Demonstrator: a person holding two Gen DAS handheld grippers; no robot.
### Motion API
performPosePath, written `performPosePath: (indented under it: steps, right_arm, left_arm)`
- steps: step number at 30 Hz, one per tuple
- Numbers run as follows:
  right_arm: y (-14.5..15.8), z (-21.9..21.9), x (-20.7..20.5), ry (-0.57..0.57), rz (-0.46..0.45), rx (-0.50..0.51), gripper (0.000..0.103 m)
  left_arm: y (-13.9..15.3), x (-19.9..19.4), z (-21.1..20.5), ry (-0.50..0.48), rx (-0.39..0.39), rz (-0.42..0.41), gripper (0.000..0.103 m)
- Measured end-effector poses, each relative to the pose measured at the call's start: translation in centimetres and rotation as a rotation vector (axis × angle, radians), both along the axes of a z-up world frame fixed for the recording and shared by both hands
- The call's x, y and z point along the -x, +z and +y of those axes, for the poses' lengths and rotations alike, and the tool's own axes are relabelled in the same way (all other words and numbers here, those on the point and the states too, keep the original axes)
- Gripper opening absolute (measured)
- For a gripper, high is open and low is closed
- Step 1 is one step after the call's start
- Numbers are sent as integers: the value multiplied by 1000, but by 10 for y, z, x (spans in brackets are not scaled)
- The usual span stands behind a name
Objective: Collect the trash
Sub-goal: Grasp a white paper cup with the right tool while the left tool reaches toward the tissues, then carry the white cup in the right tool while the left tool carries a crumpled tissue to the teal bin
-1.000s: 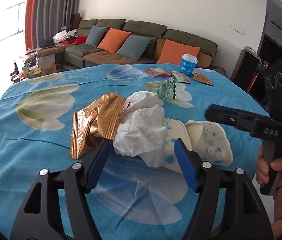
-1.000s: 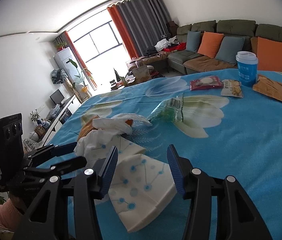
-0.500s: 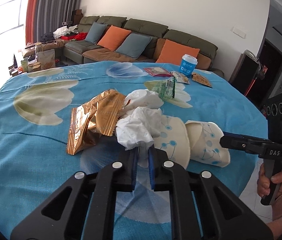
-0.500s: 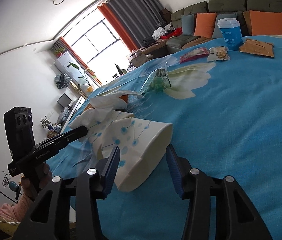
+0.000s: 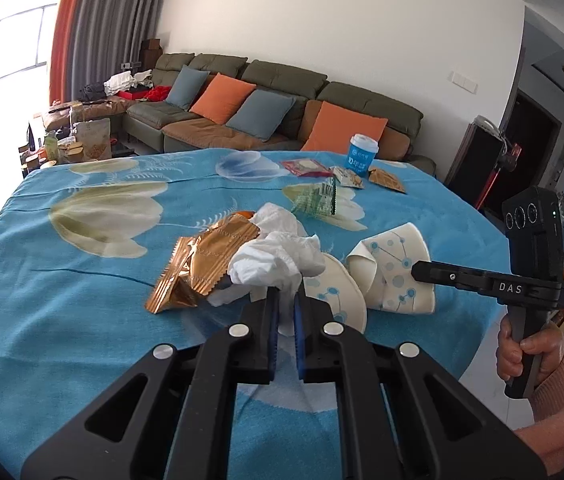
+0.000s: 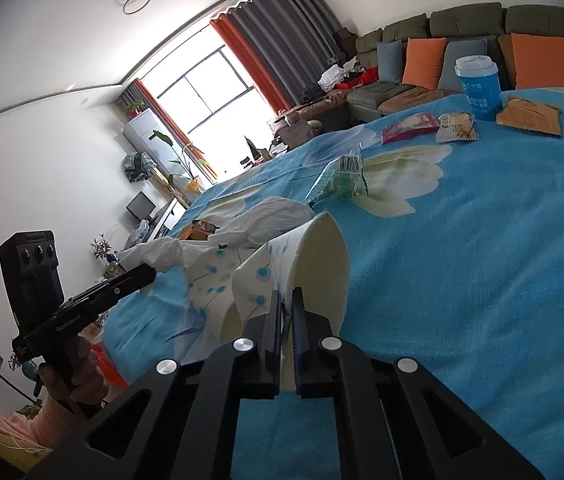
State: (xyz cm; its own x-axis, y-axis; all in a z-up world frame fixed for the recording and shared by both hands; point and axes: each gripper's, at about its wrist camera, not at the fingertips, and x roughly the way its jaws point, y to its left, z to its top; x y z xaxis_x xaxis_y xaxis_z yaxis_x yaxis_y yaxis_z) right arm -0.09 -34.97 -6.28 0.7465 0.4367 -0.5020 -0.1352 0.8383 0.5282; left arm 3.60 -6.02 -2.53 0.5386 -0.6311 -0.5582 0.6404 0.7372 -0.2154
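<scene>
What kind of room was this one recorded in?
Most likely a home living room. A long green sofa with orange and blue cushions lines the wall, floor-length curtains frame a large window, and the trash lies on a table under a blue floral cloth.

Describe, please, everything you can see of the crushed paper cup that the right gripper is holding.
The crushed paper cup is white with blue dots joined by thin lines and a plain cream inside. It looks like thin paper, flattened and creased, lying on its side on the blue flowered tablecloth, mouth open toward the table's far side. The right gripper is shut on its wall. A second squashed cup lies beside it, next to the crumpled tissue.
</scene>
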Motion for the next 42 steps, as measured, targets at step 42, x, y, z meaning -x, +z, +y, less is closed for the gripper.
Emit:
performPosePath:
  steps: [42]
  right_arm:
    - [59,148,-48,385,-179,21,3]
  left_arm:
    - [32,53,158,295,63,-113,7]
